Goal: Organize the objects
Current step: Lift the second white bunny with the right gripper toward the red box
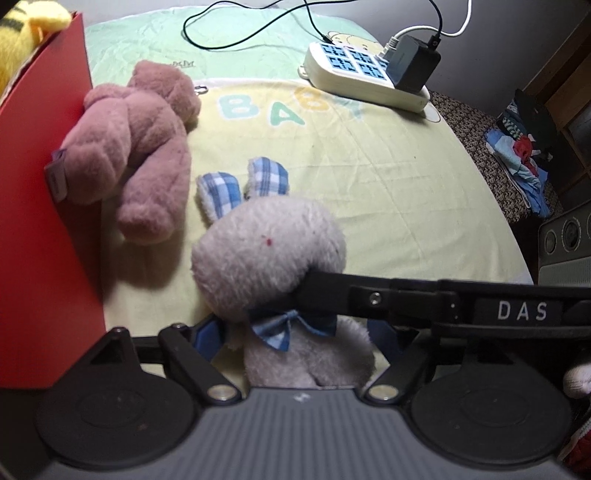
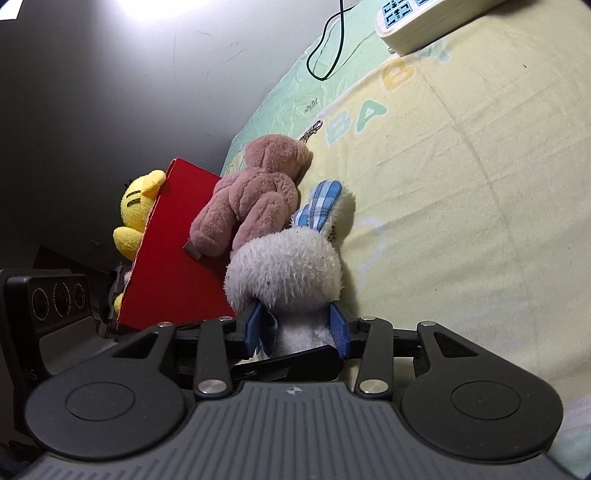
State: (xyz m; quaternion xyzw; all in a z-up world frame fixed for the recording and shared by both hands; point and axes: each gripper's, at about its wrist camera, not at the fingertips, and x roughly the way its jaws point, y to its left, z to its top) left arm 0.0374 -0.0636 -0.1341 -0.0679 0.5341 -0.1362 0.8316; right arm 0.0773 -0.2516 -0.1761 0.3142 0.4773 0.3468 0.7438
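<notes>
A white plush bunny (image 1: pixel 266 254) with blue checked ears and a blue bow lies on the yellow baby blanket (image 1: pixel 388 177). My left gripper (image 1: pixel 295 336) has its blue pads on either side of the bunny's body, with a gap at each side. My right gripper (image 2: pixel 297 328) is shut on the bunny (image 2: pixel 288 269) at its neck; its black finger crosses the left wrist view from the right. A pink teddy bear (image 1: pixel 129 144) leans against the red box (image 1: pixel 40 221). It also shows in the right wrist view (image 2: pixel 255 195), next to the box (image 2: pixel 173 251).
A yellow plush (image 2: pixel 136 210) sits in the red box, also visible at the top left of the left wrist view (image 1: pixel 26 29). A white power strip (image 1: pixel 365 74) with a charger and cables lies at the blanket's far end. Folded clothes (image 1: pixel 521 158) and a grey appliance (image 1: pixel 565 240) stand to the right.
</notes>
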